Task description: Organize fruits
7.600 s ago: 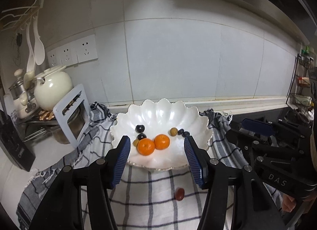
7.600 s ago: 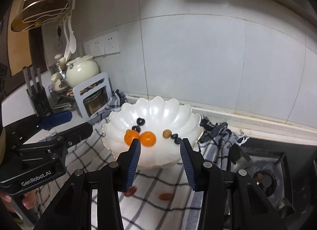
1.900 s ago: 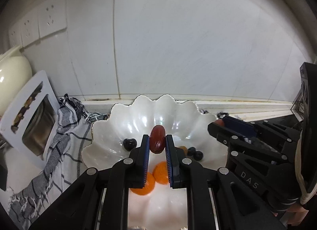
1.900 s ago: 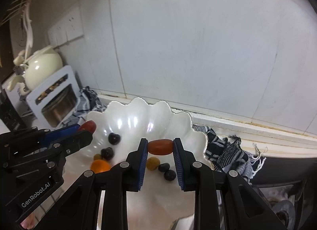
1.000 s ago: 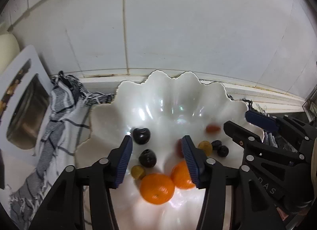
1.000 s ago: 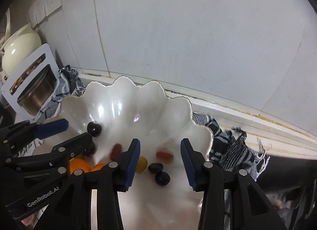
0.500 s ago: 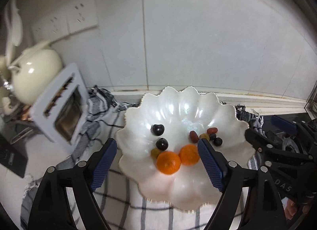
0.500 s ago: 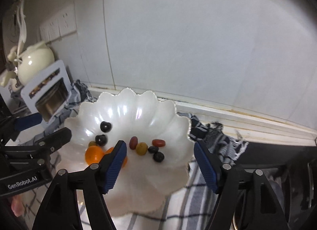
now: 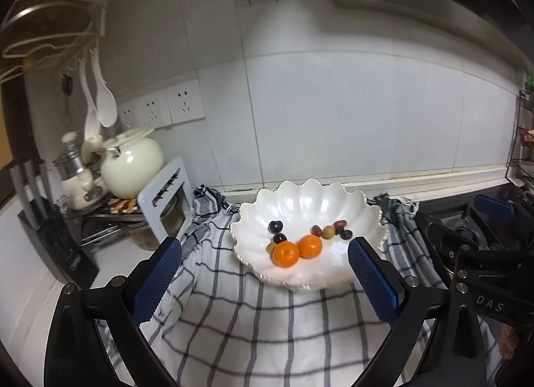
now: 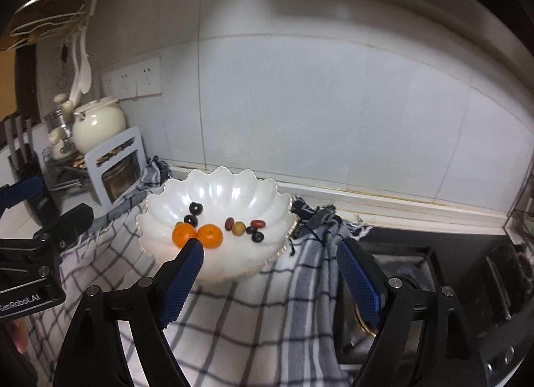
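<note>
A white scalloped bowl (image 9: 360,210) (image 10: 213,186) stands on a checked cloth (image 9: 253,320) (image 10: 253,320). In it lie two oranges (image 9: 285,253) (image 10: 210,236), dark cherries (image 9: 275,227) (image 10: 196,209), two red oblong fruits (image 9: 340,223) (image 10: 257,223), a yellow-green one (image 9: 328,232) (image 10: 238,228) and blueberries (image 10: 257,237). My left gripper (image 9: 263,257) hangs in front of the bowl, its jaws opening wide with nothing between them. My right gripper (image 10: 268,252) is also back from the bowl, its jaws opening and empty. Each gripper shows at the edge of the other's view.
A cream teapot (image 9: 131,166) and a white toaster-like rack (image 9: 167,200) stand at the left by the wall sockets. A knife block (image 9: 30,183) is at far left. A gas hob (image 10: 417,270) lies at the right, partly under the cloth.
Both grippers let go of their red fruits into the bowl, opened wide and drew back and up from the bowl. The two red fruits now lie among the others.
</note>
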Demonstrator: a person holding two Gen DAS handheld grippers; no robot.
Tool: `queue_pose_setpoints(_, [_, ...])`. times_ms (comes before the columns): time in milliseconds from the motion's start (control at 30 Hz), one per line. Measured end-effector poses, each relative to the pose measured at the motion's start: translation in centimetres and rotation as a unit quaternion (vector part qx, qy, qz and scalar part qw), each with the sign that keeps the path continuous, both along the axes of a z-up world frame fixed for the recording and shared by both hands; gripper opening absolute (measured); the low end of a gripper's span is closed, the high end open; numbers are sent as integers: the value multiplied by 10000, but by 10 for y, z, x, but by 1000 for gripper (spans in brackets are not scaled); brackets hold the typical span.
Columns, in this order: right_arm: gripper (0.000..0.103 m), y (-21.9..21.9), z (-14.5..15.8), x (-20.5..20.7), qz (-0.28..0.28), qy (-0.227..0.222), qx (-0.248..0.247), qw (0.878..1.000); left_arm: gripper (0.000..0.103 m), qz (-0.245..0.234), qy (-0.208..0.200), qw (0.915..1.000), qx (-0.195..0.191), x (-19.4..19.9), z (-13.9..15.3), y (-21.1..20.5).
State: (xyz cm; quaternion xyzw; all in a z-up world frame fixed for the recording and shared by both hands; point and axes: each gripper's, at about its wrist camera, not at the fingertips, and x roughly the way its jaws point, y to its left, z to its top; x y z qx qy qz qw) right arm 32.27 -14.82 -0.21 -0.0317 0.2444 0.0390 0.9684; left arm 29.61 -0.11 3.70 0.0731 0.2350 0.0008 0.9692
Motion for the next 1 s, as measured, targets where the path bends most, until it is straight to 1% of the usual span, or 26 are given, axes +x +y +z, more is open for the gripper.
queue_pose_setpoints(100, [84, -2, 4, -36, -10, -141, 19, 9999, 103, -50, -113, 9999, -30, -33, 1, -2])
queue_pose_setpoints(233, [87, -5, 7, -81, -6, -302, 93, 9995, 103, -138, -192, 9997, -87, -74, 2, -3])
queue_pose_setpoints(367, [87, -8, 11, -127, -62, -470, 62, 9989, 103, -133, -339, 9993, -104, -121, 6, -5])
queue_pose_setpoints(633, [91, -18, 16, -208, -139, -734, 47, 9972, 103, -245, -537, 9982, -56, -195, 14, -17])
queue_pose_setpoints(833, [91, -22, 16, -253, -157, -779, 49, 9968, 103, -317, -656, 9973, -43, -235, 20, -26])
queue_pose_setpoints(1000, [91, -23, 16, -276, -215, -762, 38, 9969, 103, -334, -702, 9970, 13, -260, 21, -29])
